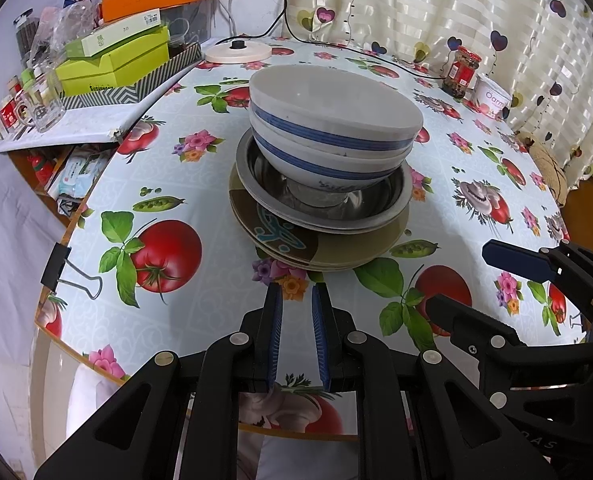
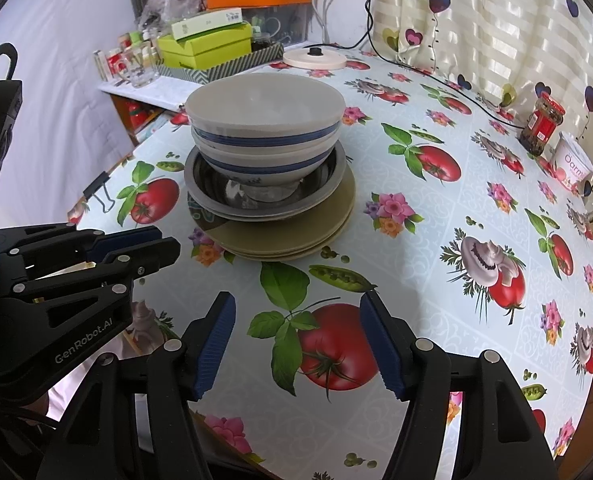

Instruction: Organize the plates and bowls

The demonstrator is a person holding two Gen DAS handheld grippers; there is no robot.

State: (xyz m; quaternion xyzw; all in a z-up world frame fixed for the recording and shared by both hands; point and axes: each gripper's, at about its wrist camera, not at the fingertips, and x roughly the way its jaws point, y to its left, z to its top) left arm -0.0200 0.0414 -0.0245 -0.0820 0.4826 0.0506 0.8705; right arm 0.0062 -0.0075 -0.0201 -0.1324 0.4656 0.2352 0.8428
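A stack of dishes stands in the middle of the table. At the bottom lie olive-brown plates point(image 1: 344, 248) point(image 2: 296, 236), then a steel dish point(image 1: 280, 196) point(image 2: 320, 192), then two nested white bowls with blue bands point(image 1: 328, 128) point(image 2: 264, 132). My left gripper point(image 1: 297, 292) hovers just in front of the stack, its blue pads a narrow gap apart, holding nothing; it also shows in the right wrist view point(image 2: 152, 244). My right gripper point(image 2: 296, 308) is open and empty, nearer the table's front edge; it also shows in the left wrist view point(image 1: 468, 280).
The round table point(image 1: 200, 280) has a fruit-print cloth held by a binder clip point(image 1: 56, 264). A white lid point(image 1: 238, 53), a black cable, a red-lidded jar point(image 2: 542, 124) and a white tub point(image 2: 574, 160) sit at the back. A cluttered shelf with green boxes point(image 1: 116, 64) stands left.
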